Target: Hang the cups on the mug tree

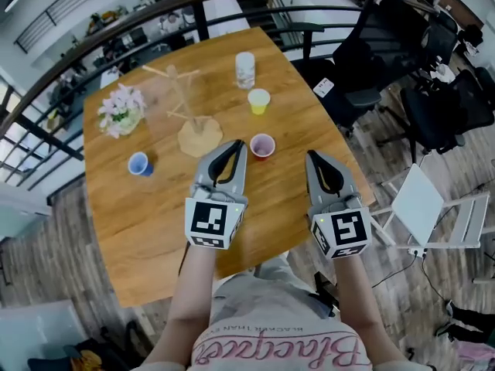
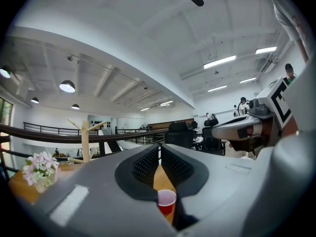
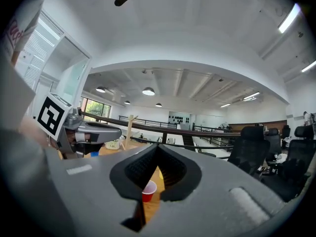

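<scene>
Both my left gripper (image 1: pixel 239 145) and right gripper (image 1: pixel 312 155) are closed and empty, with the red cup (image 1: pixel 262 146) upright on the table (image 1: pixel 155 222) just right of the left tips, so if I push forward without opening I could knock it over or shove it toward the mug tree (image 1: pixel 191 107) farther left.

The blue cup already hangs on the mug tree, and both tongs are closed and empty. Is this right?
Not quite. The blue cup does not hang; it stands on the table, apart from the mug tree, as the head view shows. The left tongs and right tongs are indeed closed and empty.
</scene>
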### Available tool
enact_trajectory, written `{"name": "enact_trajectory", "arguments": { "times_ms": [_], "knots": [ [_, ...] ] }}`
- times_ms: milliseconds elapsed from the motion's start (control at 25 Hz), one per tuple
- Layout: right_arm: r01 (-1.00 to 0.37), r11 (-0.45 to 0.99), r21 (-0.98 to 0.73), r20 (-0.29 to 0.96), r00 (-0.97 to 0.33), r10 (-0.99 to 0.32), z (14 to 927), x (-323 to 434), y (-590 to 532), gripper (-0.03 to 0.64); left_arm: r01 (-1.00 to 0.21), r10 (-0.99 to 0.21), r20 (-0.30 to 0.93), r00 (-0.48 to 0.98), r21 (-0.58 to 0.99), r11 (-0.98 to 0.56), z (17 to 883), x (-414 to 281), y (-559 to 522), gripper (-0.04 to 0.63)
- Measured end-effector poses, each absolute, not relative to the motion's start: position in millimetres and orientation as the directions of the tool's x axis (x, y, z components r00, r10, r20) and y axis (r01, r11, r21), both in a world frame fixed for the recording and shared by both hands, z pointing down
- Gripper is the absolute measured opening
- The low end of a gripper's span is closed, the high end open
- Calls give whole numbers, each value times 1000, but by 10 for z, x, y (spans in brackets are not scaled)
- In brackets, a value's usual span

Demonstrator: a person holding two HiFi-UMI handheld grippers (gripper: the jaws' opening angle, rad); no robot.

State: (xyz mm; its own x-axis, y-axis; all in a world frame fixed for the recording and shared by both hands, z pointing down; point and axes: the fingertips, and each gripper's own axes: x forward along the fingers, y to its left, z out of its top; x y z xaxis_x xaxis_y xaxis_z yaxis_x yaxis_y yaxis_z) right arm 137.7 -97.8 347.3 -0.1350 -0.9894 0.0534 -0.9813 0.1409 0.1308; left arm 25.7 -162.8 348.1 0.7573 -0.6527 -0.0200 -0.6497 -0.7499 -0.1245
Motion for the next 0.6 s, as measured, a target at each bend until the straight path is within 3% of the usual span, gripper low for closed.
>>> {"name": "enact_trajectory", "arguments": {
  "times_ms": [440,600],
  "knots": [
    [-955,279,98,75,-273,-959,3639,1705,-1387,2,-695,-709,48,704,-159,-701,3729,656,-1865,76],
    [-946,314,77,84,-308,-948,3727,1759,-1466,2,-699,-714,90,694,-152,-699,3893,769,-1898,124]
  ]
}}
